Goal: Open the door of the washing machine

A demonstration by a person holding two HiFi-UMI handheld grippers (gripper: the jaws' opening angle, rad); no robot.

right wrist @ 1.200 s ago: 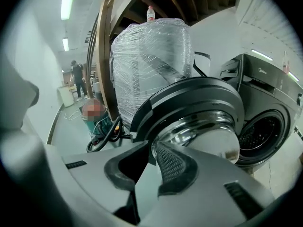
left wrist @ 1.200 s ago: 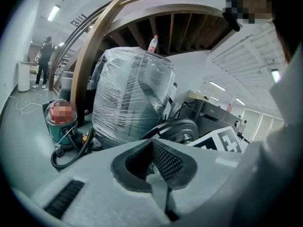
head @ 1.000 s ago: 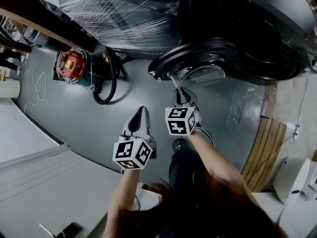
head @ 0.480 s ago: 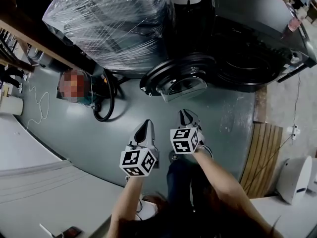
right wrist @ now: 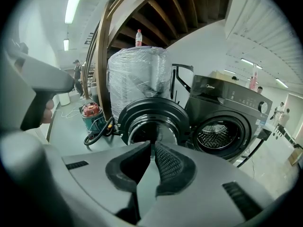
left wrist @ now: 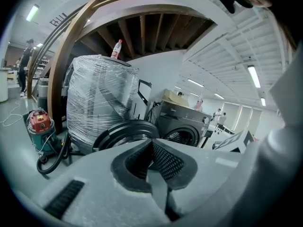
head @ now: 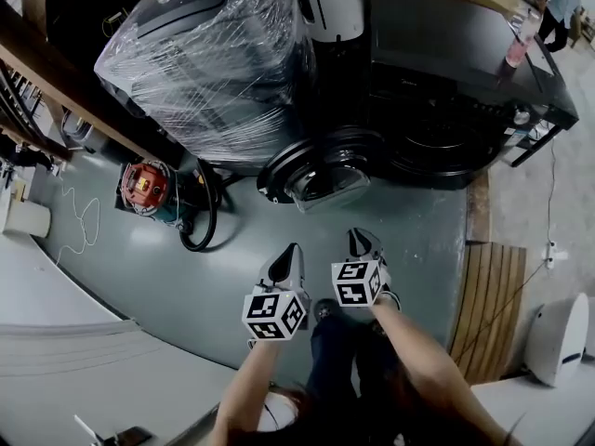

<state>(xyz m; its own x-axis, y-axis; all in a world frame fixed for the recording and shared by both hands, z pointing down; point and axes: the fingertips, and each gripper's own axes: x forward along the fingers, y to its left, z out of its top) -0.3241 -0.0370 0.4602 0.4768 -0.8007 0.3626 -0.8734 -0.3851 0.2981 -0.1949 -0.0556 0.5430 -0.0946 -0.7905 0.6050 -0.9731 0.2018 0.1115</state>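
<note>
The washing machine (right wrist: 227, 112), dark, with lettering on its top panel that looks like "Midea", stands beside a plastic-wrapped appliance (right wrist: 137, 79). Its round door (right wrist: 152, 119) is swung wide open to the left of the bare drum (right wrist: 218, 134). Both tools hang over the grey floor (head: 242, 240), well short of the door. The left hand-held gripper (left wrist: 151, 142) has its jaws together, empty. The right hand-held gripper (right wrist: 152, 145) is closing, down to a narrow slit with nothing in it. A red-labelled bottle (right wrist: 138, 37) tops the wrapped appliance; its print is too small to read.
</note>
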